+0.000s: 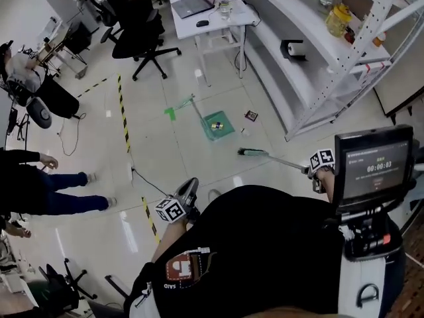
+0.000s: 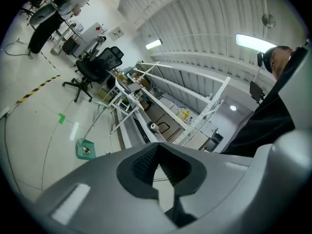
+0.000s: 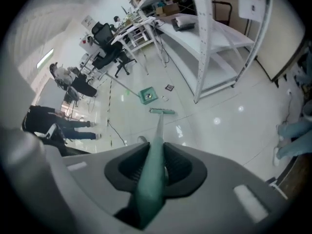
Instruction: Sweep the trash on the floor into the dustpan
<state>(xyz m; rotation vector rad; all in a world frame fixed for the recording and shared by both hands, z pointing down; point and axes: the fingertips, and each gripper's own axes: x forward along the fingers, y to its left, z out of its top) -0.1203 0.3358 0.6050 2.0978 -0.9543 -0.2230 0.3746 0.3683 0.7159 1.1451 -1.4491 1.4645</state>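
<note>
A green dustpan (image 1: 222, 128) stands on the white floor with a small yellow item in it, its long handle leaning up to the left. It also shows small in the left gripper view as the dustpan (image 2: 85, 149) and in the right gripper view as the dustpan (image 3: 147, 96). A dark square packet (image 1: 251, 116) and a small white scrap (image 1: 243, 131) lie just right of it. The green broom head (image 1: 252, 153) rests on the floor below the pan. My right gripper (image 3: 155, 162) is shut on the broom handle (image 3: 157, 130). My left gripper (image 2: 157, 162) is shut and holds nothing, low at my left side.
A white shelf rack (image 1: 344, 71) runs along the right. A white desk (image 1: 228, 18) with a laptop and black office chairs (image 1: 142, 28) stand at the back. Yellow-black tape (image 1: 123, 114) and a thin cable (image 1: 149, 181) cross the floor. People (image 1: 40, 184) are at the left.
</note>
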